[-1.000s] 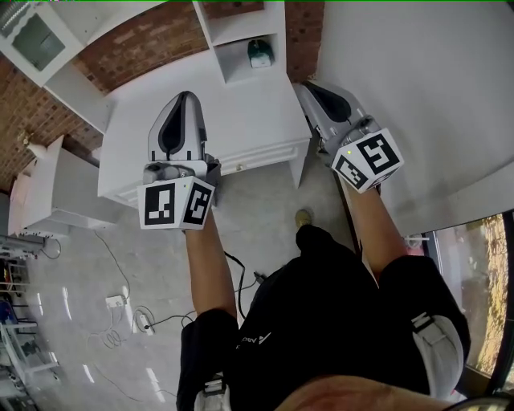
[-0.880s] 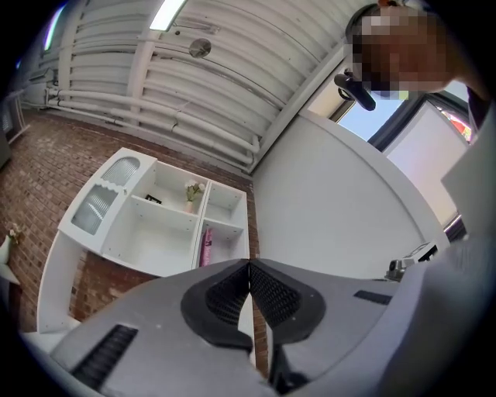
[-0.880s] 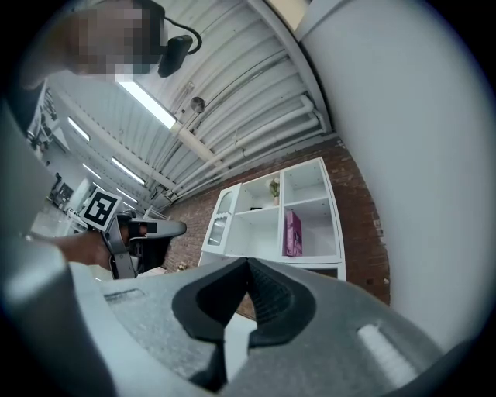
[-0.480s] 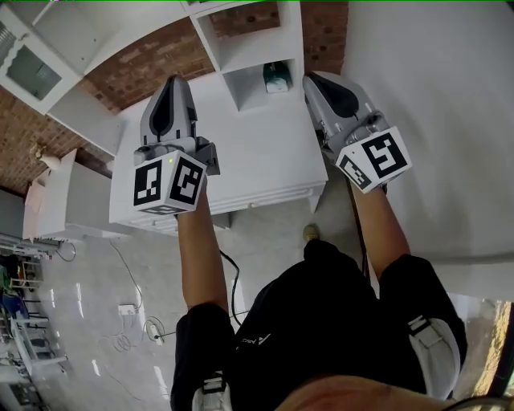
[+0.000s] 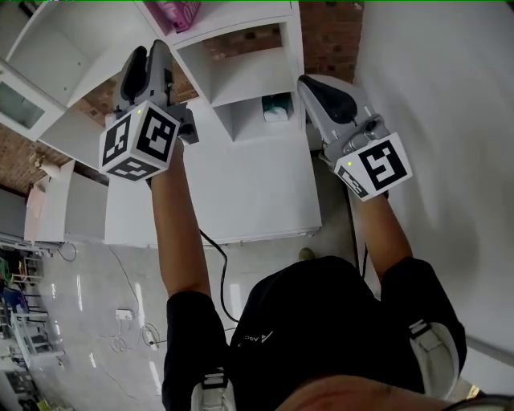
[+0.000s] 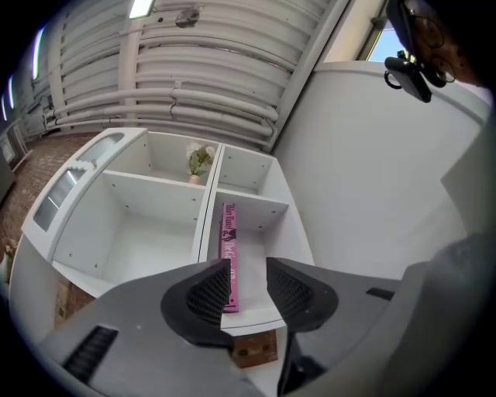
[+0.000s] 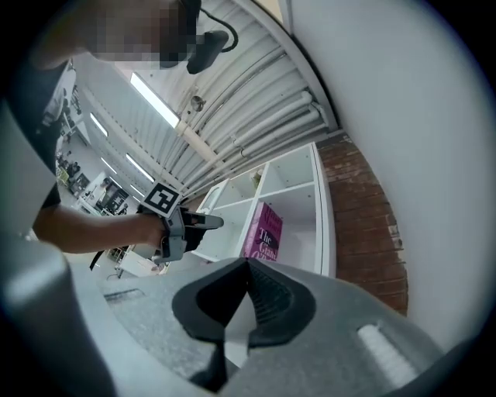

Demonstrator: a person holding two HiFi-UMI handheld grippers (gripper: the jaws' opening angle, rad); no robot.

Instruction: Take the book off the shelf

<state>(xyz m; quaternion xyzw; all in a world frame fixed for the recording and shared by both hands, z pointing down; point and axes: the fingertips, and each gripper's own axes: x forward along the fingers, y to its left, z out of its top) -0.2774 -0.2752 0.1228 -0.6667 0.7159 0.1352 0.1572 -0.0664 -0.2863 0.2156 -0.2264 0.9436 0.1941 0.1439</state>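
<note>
A pink book (image 6: pixel 229 256) stands upright against the left wall of an upper compartment of the white shelf unit (image 6: pixel 163 186). It also shows at the top edge of the head view as the pink book (image 5: pixel 181 12) and in the right gripper view as the pink book (image 7: pixel 263 231). My left gripper (image 6: pixel 248 285) is raised in front of that compartment, short of the book. Its jaws are opening with nothing between them. In the head view the left gripper (image 5: pixel 148 60) sits just below the book. My right gripper (image 7: pixel 248 267) is shut and empty, lower and to the right at the right gripper (image 5: pixel 315 87).
A small plant in a vase (image 6: pixel 198 160) stands in the top compartment. A teal object (image 5: pixel 277 108) sits in a lower compartment above the white cabinet top (image 5: pixel 241 185). Brick wall (image 5: pixel 325 36) is behind, a white wall (image 5: pixel 434 96) to the right, and cables (image 5: pixel 128 317) on the floor.
Both grippers have risen toward the shelf. The left one has gone higher and to the left, up near the pink book, and its jaws have parted. The head view has tilted upward.
</note>
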